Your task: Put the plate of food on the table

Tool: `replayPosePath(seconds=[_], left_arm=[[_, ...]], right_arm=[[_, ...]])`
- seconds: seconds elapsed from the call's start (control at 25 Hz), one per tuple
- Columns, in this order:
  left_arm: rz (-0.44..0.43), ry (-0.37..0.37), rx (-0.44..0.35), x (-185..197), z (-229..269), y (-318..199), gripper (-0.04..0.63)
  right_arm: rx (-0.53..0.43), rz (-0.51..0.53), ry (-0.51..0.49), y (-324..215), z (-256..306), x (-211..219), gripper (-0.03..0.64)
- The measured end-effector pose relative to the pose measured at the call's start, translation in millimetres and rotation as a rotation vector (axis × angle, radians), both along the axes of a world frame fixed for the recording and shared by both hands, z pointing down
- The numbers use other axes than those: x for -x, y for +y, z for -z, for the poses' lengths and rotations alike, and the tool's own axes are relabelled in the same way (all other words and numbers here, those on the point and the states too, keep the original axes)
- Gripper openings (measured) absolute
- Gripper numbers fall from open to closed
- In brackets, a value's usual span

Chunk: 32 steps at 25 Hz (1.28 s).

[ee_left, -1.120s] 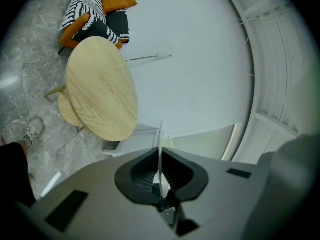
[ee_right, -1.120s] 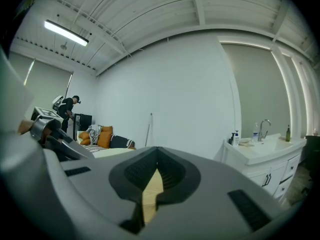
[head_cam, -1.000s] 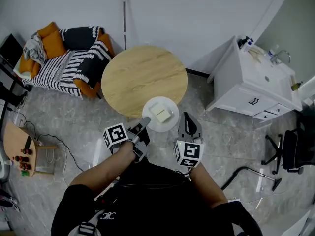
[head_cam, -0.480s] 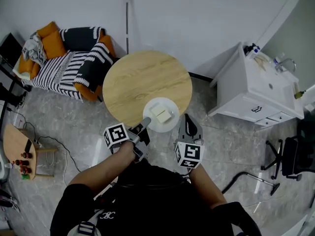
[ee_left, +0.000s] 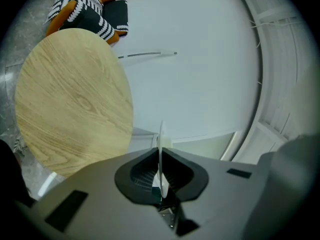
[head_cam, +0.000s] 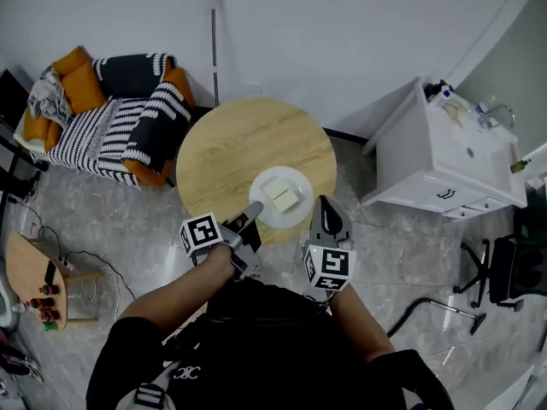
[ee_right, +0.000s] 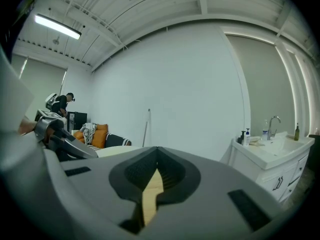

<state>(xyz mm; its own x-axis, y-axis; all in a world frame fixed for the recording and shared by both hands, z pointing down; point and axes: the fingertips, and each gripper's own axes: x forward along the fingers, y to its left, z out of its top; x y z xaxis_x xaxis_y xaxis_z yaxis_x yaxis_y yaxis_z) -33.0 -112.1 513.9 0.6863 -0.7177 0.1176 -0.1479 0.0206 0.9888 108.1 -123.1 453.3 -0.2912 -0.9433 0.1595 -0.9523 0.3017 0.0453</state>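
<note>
The white plate (head_cam: 301, 180) with pale square pieces of food (head_cam: 282, 196) sits over the near edge of the round wooden surface (head_cam: 231, 148); whether it rests there or hangs just above cannot be told. The left hand-held gripper (head_cam: 253, 210) is clamped on the plate's near rim, seen edge-on between its pads. Just right of the plate, the right hand-held gripper (head_cam: 327, 207) has its jaws together on nothing. A striped sofa (head_cam: 111, 114) stands beyond.
</note>
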Motion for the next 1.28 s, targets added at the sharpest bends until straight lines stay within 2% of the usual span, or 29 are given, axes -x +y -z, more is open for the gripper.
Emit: replayPosePath(seconds=[0.68, 1.28], left_arm=[[-0.074, 0.006, 0.002, 36.3, -9.2, -83.6, 0.018], [-0.07, 0.015, 0.033, 46.3, -23.9, -103.6, 0.018]], right_arm=[[0.011, -0.056, 0.004, -77.1, -3.2, 40.5, 0.006], [0.04, -0.062, 0.018, -98.2, -12.3, 48.5, 0.006]])
